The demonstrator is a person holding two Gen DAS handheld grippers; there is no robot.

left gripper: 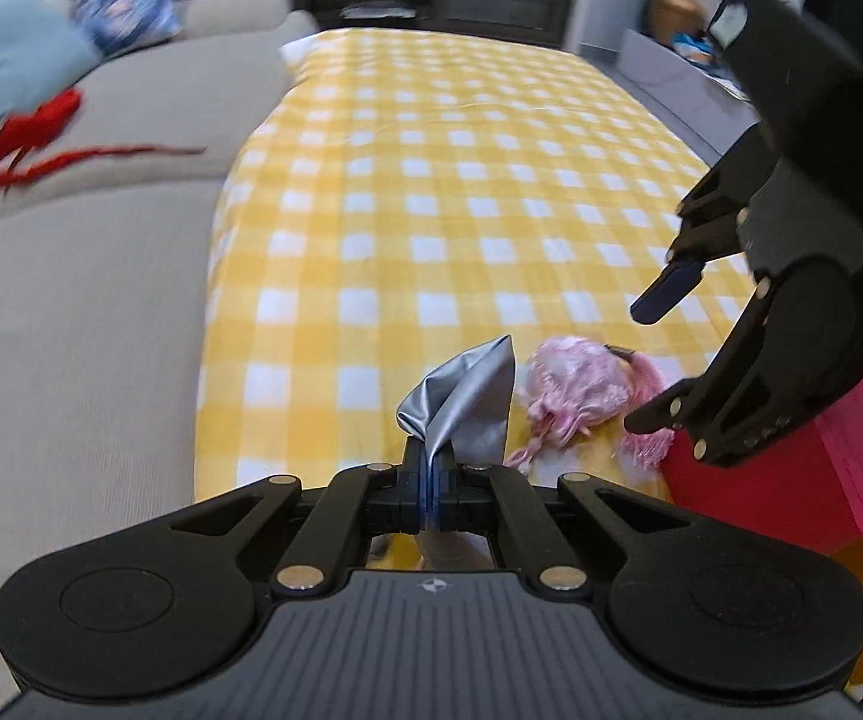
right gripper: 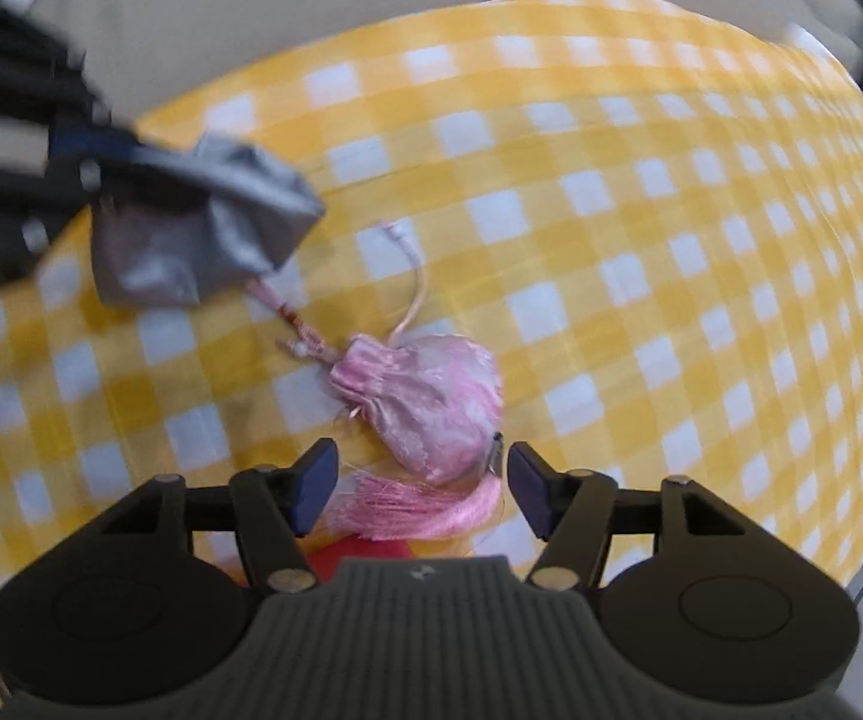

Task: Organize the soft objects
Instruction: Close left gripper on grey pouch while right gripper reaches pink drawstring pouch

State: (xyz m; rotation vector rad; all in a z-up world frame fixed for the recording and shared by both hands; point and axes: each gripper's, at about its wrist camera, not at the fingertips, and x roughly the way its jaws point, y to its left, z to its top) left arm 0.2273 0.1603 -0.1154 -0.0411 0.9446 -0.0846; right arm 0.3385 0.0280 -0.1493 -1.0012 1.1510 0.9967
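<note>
My left gripper [left gripper: 431,468] is shut on a grey satin pouch [left gripper: 470,405] and holds it above the yellow checked cloth [left gripper: 431,180]. The pouch also shows in the right wrist view [right gripper: 203,228], hanging from the left gripper at upper left. A pink satin drawstring pouch [right gripper: 425,396] with a pink tassel [right gripper: 419,507] lies on the cloth. My right gripper [right gripper: 419,489] is open just above it, one finger on each side of the tassel end. In the left wrist view the right gripper [left gripper: 641,360] hovers over the pink pouch [left gripper: 575,396].
A red-pink box [left gripper: 791,468] sits at the near right edge of the cloth. A beige sofa [left gripper: 101,300] lies left, with a red ribbon [left gripper: 41,138], a light blue cushion [left gripper: 5,54] and a blue patterned cushion [left gripper: 131,6].
</note>
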